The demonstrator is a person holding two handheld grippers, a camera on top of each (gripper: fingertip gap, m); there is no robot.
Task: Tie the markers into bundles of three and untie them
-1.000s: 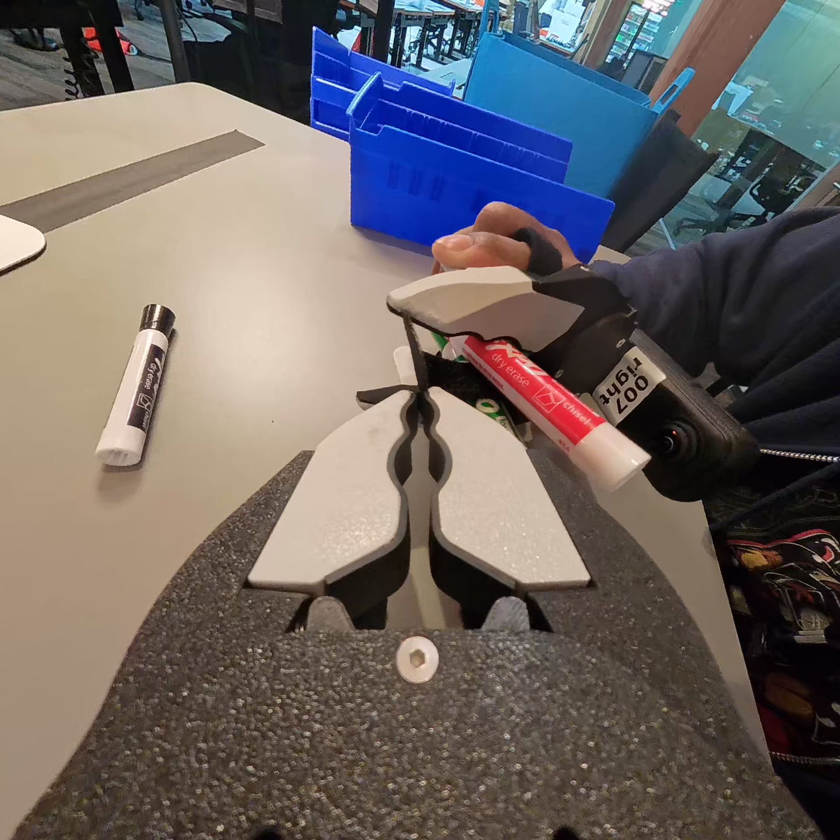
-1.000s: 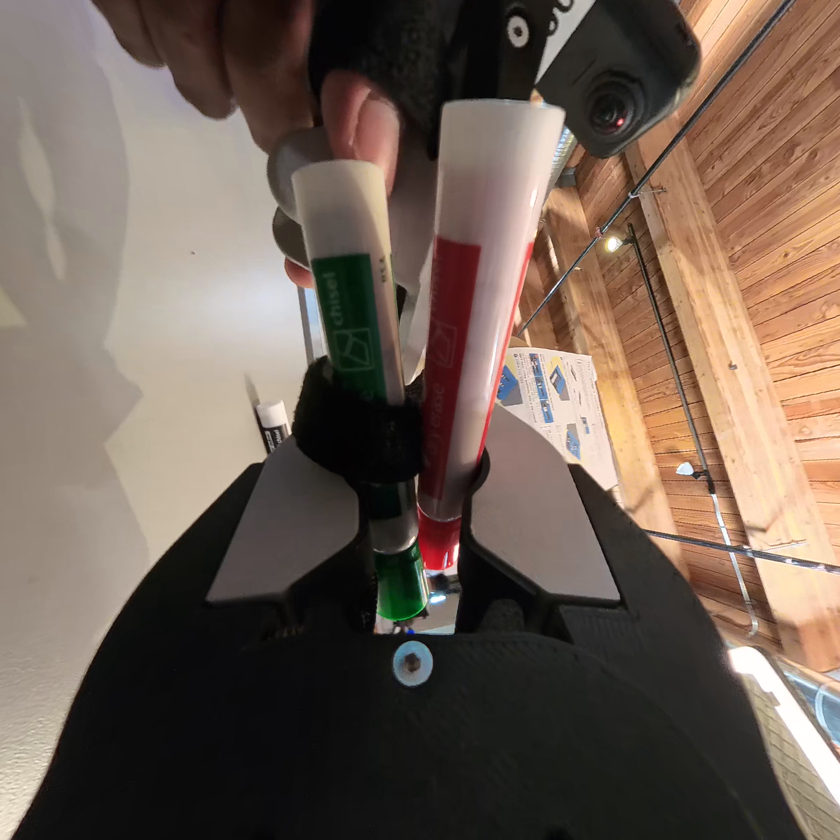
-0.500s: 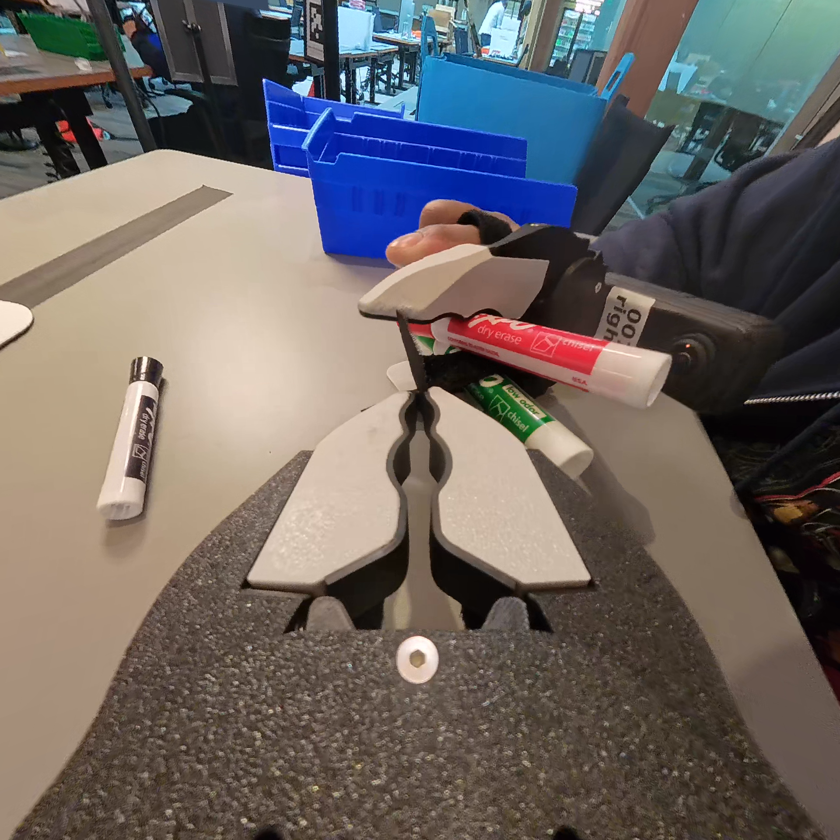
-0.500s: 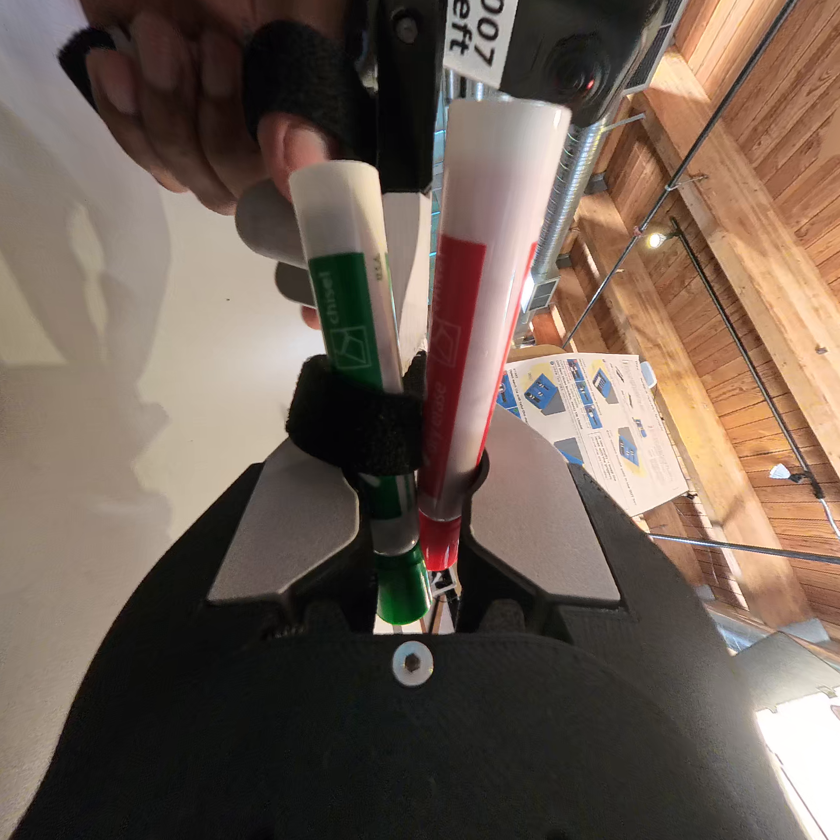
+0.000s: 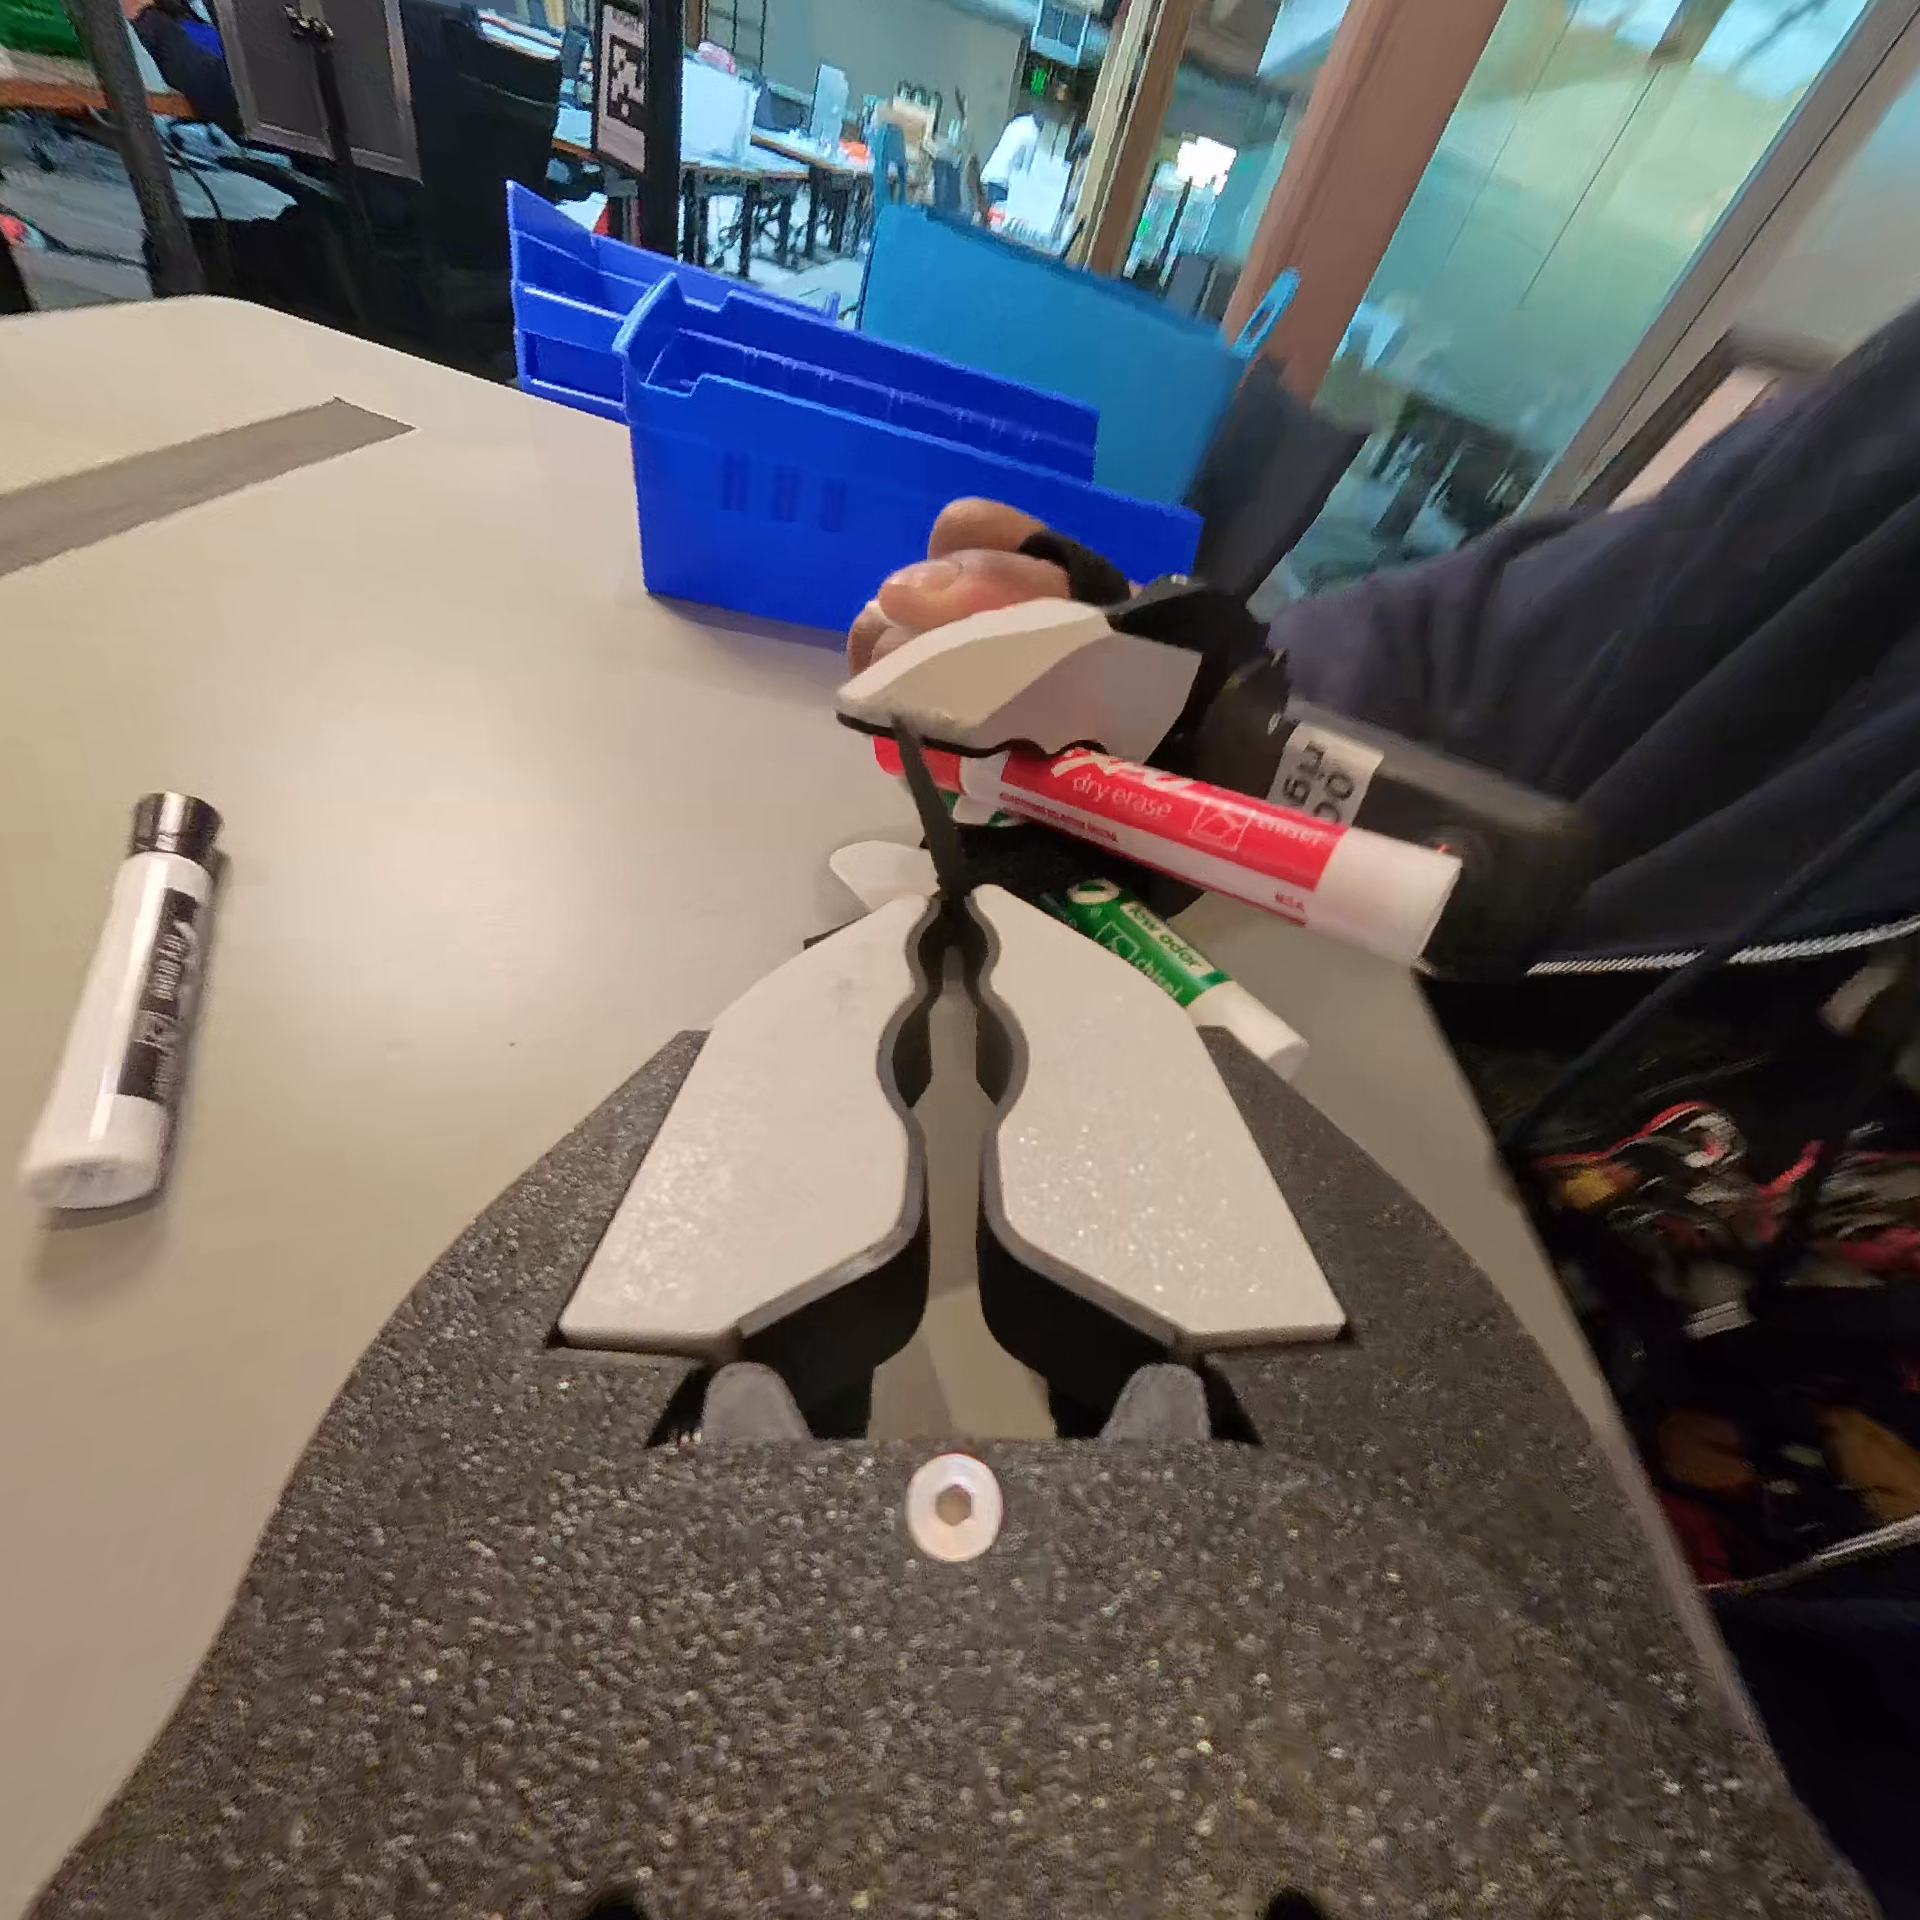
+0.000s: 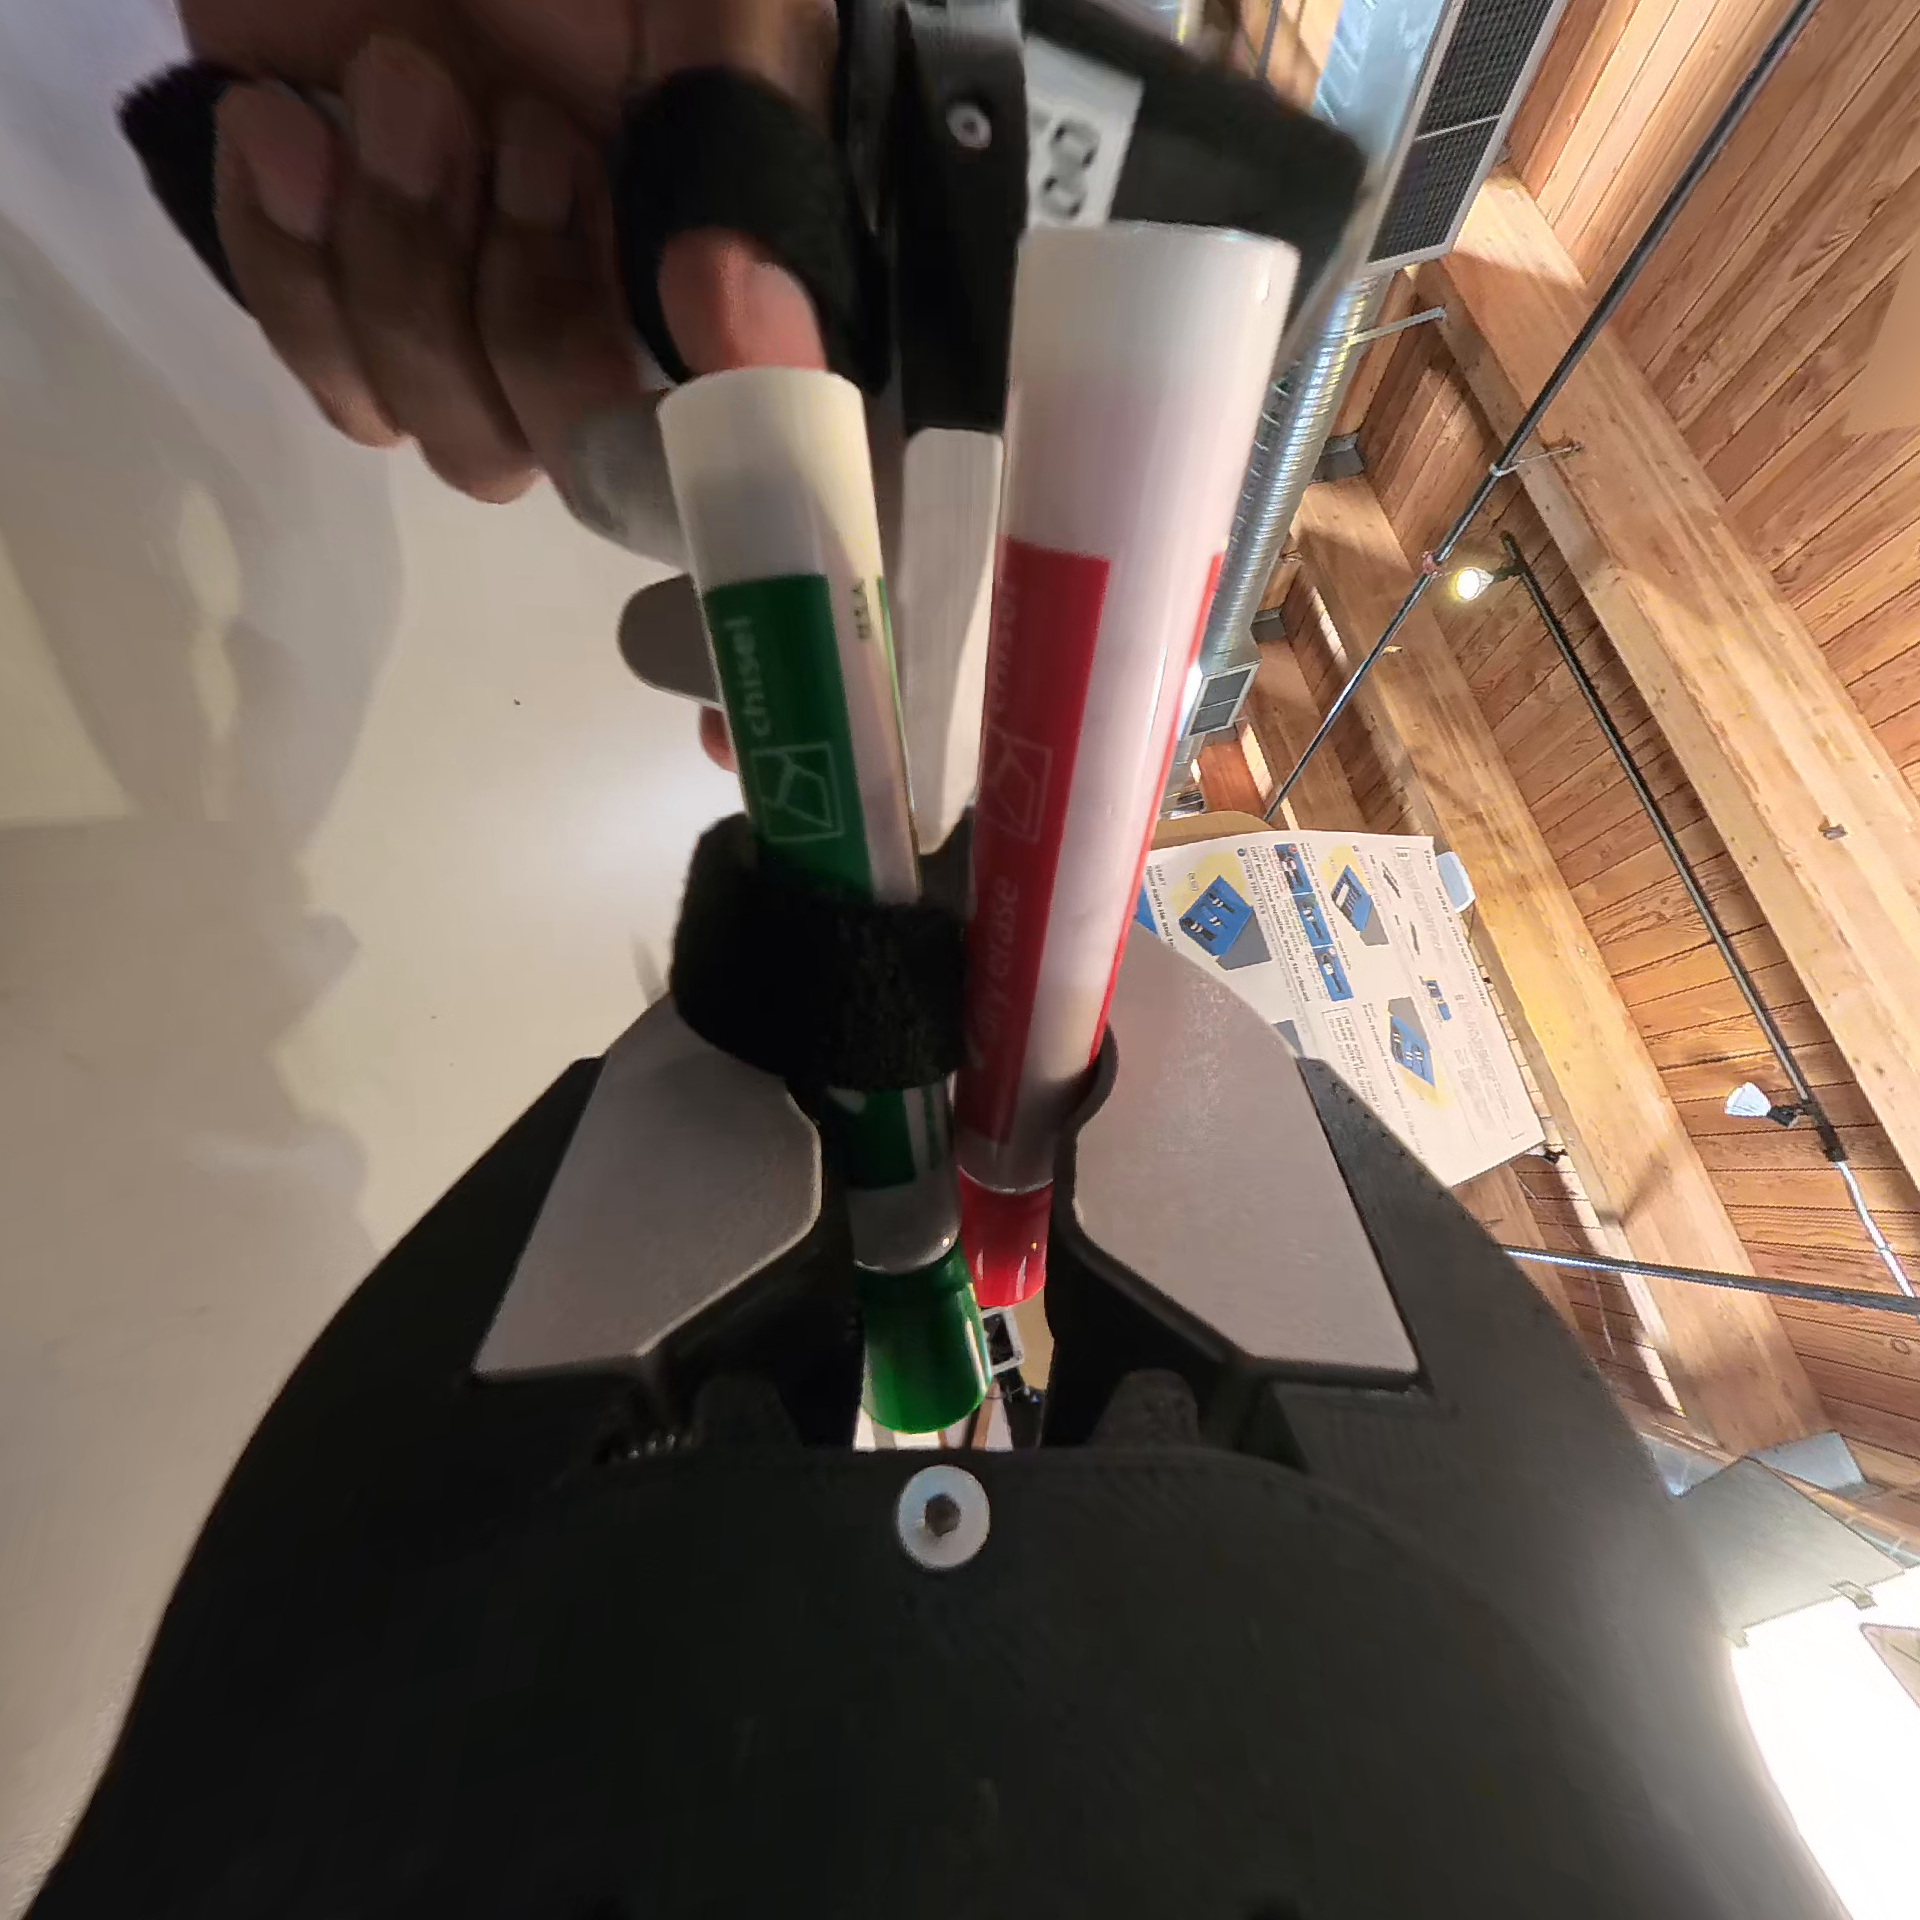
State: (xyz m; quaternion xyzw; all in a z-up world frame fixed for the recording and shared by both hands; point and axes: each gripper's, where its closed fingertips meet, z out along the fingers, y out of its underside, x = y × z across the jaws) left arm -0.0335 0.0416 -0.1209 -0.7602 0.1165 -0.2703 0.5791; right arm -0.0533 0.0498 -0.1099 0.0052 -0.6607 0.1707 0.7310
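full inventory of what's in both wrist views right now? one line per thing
red marker: 1, red and white, in the right hand-held gripper
green marker: 1, green and white, beside the red one in the same grip
black marker: 1, black and white, lying loose on the table, left
strap: 1, black, looped round the green marker, its tail pinched by the left hand-held gripper
bins: at least 2, blue, far side of table
table: 1, light grey, dark strip at left
left hand-held gripper: 1, grey fingers, shut on strap
right hand-held gripper: 1, grey fingers, shut on markers
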